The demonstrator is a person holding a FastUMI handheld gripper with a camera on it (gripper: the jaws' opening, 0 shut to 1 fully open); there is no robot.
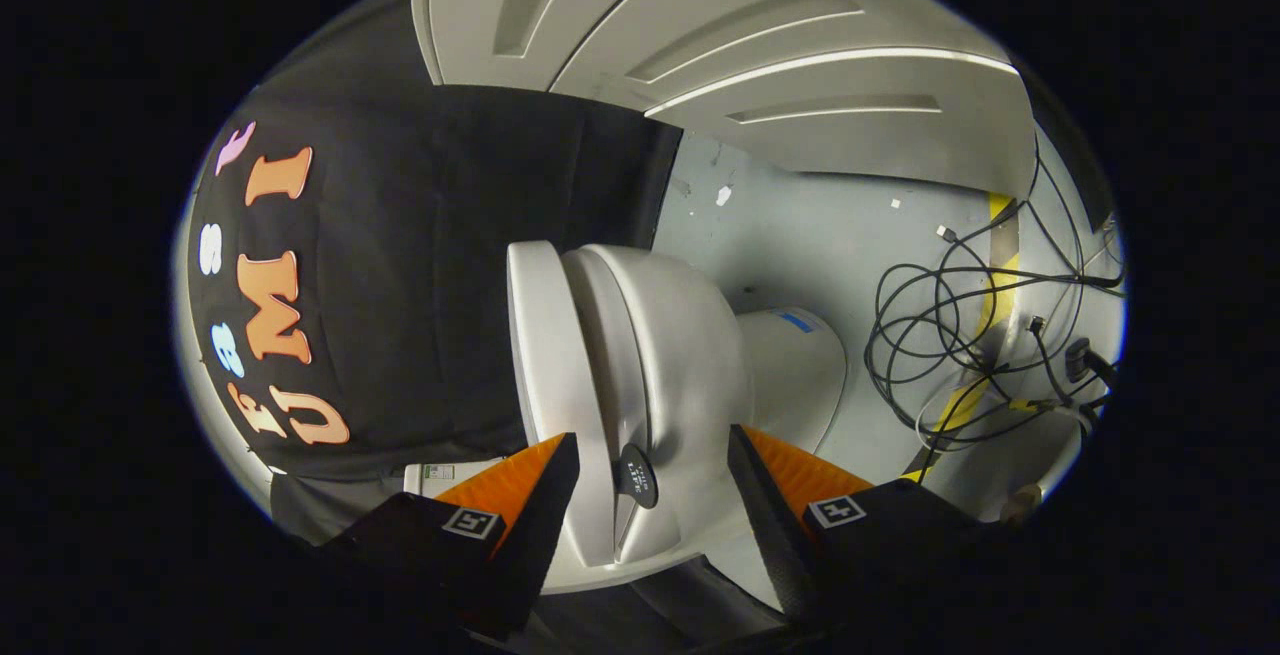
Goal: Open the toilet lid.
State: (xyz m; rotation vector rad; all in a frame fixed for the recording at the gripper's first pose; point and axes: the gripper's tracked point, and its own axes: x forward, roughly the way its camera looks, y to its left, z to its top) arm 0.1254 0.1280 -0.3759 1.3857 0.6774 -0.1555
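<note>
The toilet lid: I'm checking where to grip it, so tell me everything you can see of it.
The white, glossy, plastic-looking toilet lid is a smooth rounded slab lying closed against the white seat and bowl. The camera is rolled, so the toilet appears on its side. A small dark round tab sticks out at the lid's front edge, in the gap between the fingers. The tool is open, its fingers straddling that front edge; whether either finger touches the lid cannot be told. Black cloth hangs beyond.

Bright overhead strip glare, strong fisheye warping, dim edges
</note>
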